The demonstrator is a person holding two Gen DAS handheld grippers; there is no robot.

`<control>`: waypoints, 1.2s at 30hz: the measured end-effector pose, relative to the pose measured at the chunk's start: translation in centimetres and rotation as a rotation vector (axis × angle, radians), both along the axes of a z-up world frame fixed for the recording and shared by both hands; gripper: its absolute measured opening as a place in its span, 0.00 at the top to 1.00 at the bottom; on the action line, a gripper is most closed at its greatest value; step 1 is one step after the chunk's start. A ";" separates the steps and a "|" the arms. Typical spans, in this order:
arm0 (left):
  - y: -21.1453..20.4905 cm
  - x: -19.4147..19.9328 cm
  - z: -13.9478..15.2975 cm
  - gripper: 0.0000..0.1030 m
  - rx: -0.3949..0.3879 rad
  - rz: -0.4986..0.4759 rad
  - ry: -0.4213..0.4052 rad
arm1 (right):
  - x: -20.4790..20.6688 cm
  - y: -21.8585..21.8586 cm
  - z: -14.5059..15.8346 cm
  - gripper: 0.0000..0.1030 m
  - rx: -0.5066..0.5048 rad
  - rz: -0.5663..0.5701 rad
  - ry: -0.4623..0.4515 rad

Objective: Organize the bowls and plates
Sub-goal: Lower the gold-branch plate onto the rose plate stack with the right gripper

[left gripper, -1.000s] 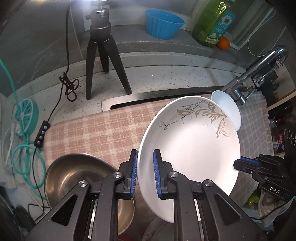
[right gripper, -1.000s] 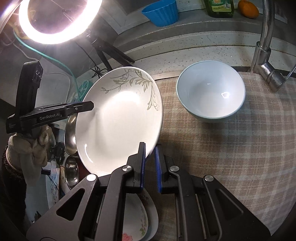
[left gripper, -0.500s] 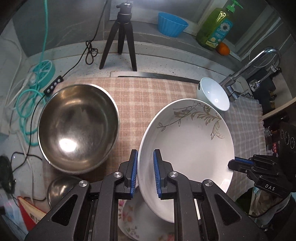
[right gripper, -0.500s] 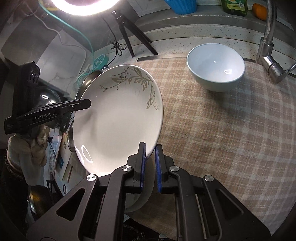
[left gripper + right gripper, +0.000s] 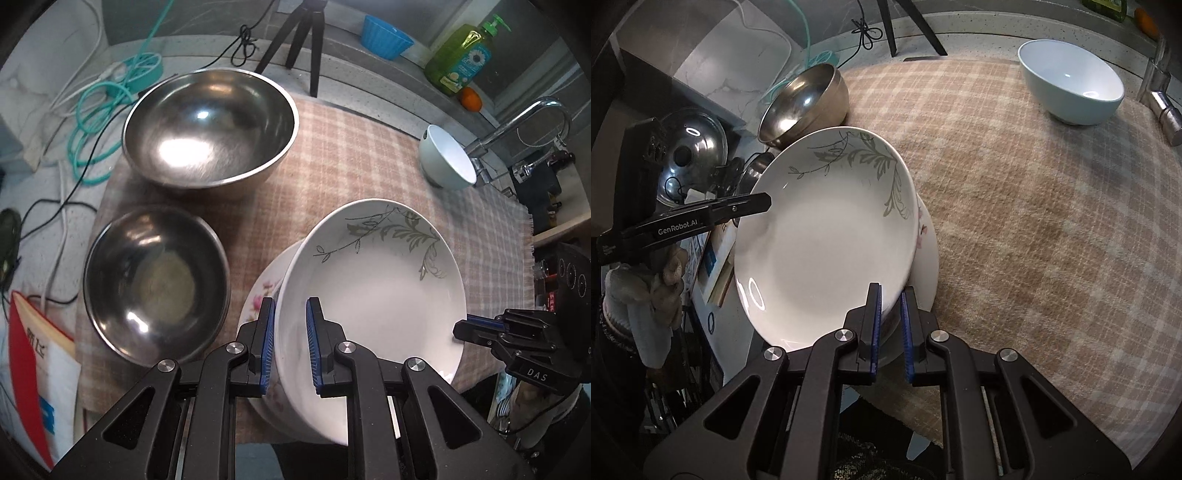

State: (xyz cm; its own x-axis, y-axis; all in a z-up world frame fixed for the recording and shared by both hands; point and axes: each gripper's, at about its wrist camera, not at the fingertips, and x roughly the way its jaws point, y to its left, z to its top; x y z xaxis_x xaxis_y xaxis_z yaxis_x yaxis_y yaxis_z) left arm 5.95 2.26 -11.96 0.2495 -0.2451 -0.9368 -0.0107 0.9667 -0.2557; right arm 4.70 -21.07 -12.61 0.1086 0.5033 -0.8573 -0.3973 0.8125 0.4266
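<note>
My left tongs (image 5: 290,347) are clamped on the near rim of the white plate with the grey leaf pattern (image 5: 373,280), blue pads on either side of the edge. My right tongs (image 5: 890,328) are closed on the opposite rim of the same plate, so it hangs between both tools, tilted, its leaf-printed edge farthest from me. In the left view the right tongs show at the plate's right edge; in the right view the left tongs, lettered in white, meet the plate's left edge. Directly beneath the held plate lies a second plate with a pink flower print (image 5: 260,295), its edge showing on the left in the left view and on the right in the right view; I cannot tell whether the two touch. Both sit over the near part of a checked cloth (image 5: 343,162) spread on the tabletop. Just left of the flowered plate stands a small steel bowl (image 5: 155,284), and beyond it a larger steel bowl (image 5: 210,125), the two close together. Well apart, at the far right of the cloth, a pale blue bowl (image 5: 1071,85) stands upright beside the faucet (image 5: 517,125). Behind the cloth are black tripod legs (image 5: 295,40), a blue ribbed cup (image 5: 386,37), a green soap bottle (image 5: 461,59) and an orange fruit (image 5: 471,99). Teal and white cables (image 5: 99,107) lie coiled at far left.
</note>
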 end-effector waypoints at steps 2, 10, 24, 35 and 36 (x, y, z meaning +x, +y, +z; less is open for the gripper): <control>0.2 -0.4 -0.3 0.86 -0.002 0.009 0.005 | -0.4 0.3 -0.3 0.90 -0.005 0.008 0.007; 0.6 -1.3 -1.5 0.86 0.011 0.009 0.027 | -0.9 1.3 -1.2 0.89 -0.031 0.036 0.020; 0.4 -1.4 -2.3 0.86 0.047 -0.010 0.038 | -0.7 2.0 -1.5 0.89 -0.067 0.053 0.010; 0.0 -1.2 -2.4 0.86 0.068 -0.027 0.047 | -1.1 2.5 -1.5 0.87 -0.122 0.099 -0.020; 0.0 -1.2 -2.4 0.86 0.071 -0.029 0.047 | -1.1 2.6 -1.5 0.87 -0.128 0.105 -0.025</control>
State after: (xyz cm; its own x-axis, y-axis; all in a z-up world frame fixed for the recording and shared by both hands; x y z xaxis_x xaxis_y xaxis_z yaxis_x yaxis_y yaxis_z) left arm 4.75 2.25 -14.38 0.1986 -0.1840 -0.9626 0.0072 0.9825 -0.1863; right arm 3.59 -18.44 -14.10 0.0831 0.3994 -0.9130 -0.4923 0.8130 0.3109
